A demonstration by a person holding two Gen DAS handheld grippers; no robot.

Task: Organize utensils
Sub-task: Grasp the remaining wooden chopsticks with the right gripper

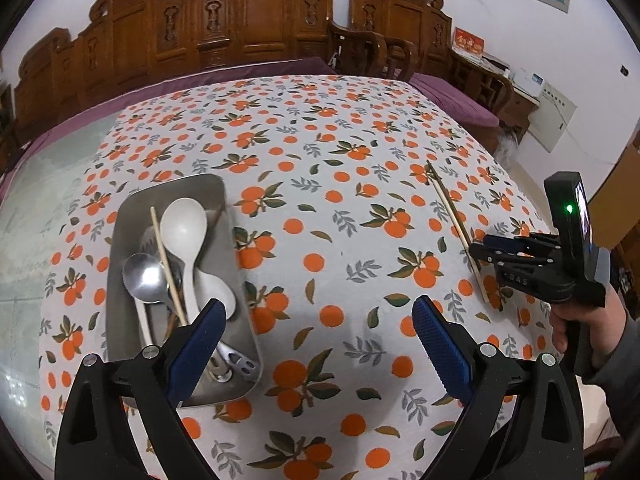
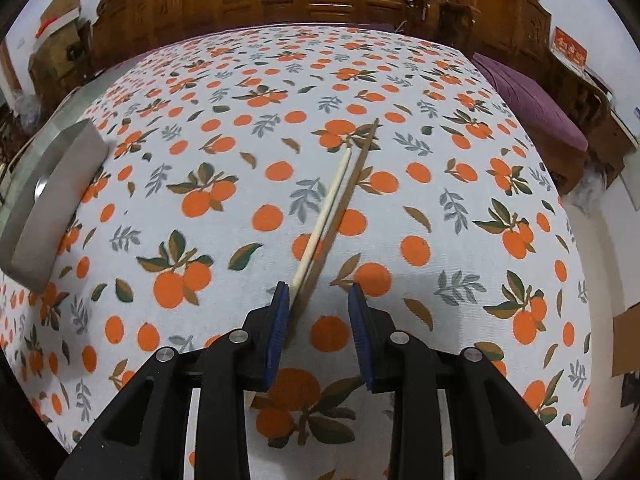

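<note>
A steel tray [image 1: 120, 240] on the left holds a white plastic spoon [image 1: 184, 228], a metal spoon [image 1: 144, 276], a chopstick [image 1: 168, 268] and other utensils. My left gripper [image 1: 320, 344] is open and empty, its left finger over the tray's near end. A pair of chopsticks [image 1: 456, 224] lies on the orange-print tablecloth at the right. In the right wrist view the chopsticks [image 2: 336, 200], one pale and one brown, run between the fingers of my right gripper [image 2: 318, 320], which is open around their near ends. The tray's wall [image 2: 52, 200] shows at the left.
Carved wooden benches [image 1: 248, 20] with purple cushions [image 1: 452, 96] stand behind the table. The tablecloth [image 1: 320, 184] covers most of the table, with bare glass [image 1: 48, 184] at the left.
</note>
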